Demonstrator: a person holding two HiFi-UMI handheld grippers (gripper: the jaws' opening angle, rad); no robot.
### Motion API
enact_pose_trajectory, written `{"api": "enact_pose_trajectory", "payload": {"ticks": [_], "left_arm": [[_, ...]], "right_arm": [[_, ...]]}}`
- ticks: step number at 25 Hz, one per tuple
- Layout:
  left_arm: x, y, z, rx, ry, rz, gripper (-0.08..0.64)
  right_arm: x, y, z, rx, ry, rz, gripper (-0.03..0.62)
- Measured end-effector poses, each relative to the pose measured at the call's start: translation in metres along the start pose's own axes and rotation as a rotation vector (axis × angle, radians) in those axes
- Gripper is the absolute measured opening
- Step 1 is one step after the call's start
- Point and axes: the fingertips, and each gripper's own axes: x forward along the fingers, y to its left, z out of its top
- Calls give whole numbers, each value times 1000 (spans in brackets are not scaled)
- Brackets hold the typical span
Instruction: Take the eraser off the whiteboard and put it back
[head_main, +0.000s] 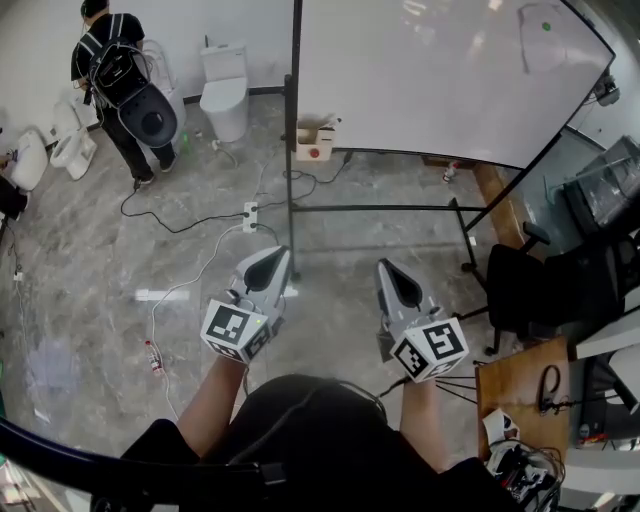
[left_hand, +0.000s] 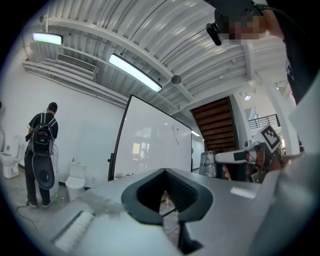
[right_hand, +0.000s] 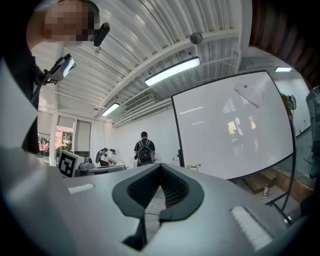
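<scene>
Eraser (head_main: 545, 35): clings, faintly seen, high in the whiteboard's (head_main: 430, 70) far right corner in the head view, well apart from left gripper (head_main: 270, 262) and right gripper (head_main: 395, 278), both held level above the floor. Left gripper view: shut tight, holding nothing. Right gripper view: likewise closed and empty. Could knock the eraser loose if brought up closed; could snag the cables (head_main: 190, 222) when stepping closer.

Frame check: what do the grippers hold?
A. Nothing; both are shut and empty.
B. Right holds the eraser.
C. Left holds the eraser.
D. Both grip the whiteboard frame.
A: the left gripper and right gripper each show fingers closed together with nothing between them.
</scene>
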Motion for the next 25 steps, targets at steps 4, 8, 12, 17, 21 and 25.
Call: {"api": "enact_pose_trajectory", "payload": {"ticks": [4, 8, 12, 17, 21, 25], "left_arm": [[-14, 11, -2, -6, -5, 3, 5], [-26, 20, 1, -13, -18, -16, 3], [-35, 26, -1, -8, -14, -35, 3], [-43, 36, -1, -8, -8, -29, 4], [-47, 43, -6, -29, -10, -20, 5], [-46, 48, -13, -35, 1, -14, 4]], "right_arm": [[-1, 3, -1, 0, -10, -39, 9], [1, 11, 2, -23, -16, -68, 9], [5, 22, 3, -29, -25, -77, 9], [8, 28, 0, -13, -32, -101, 9], [12, 29, -6, -14, -14, -101, 9], [19, 31, -10, -29, 5, -77, 9]]}}
